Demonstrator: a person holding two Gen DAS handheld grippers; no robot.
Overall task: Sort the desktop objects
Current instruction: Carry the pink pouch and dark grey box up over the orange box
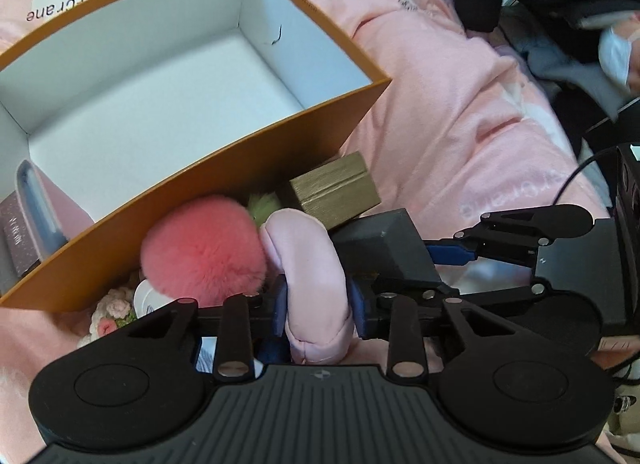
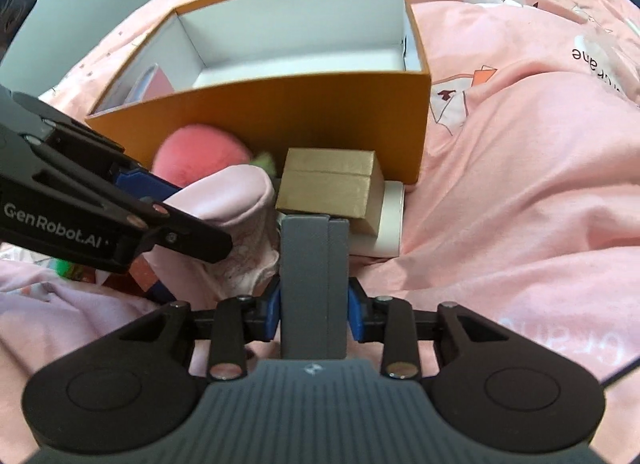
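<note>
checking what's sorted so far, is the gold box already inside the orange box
No, the gold box sits outside on the bedding, against the front wall of the orange box.

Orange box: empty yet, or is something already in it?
Not empty. The orange box has a mostly bare white floor, but a pink item stands in its near-left corner, beside a dark speckled item.

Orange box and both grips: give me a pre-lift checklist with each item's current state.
1. Left gripper pads press the pink pouch: ok.
2. Right gripper pads press the grey box: ok.
3. Orange box has free floor space: ok.
4. Pink pom-pom clear of the pouch: not ok, it touches.
5. Gold box clear of the grey box: cannot tell.
</note>
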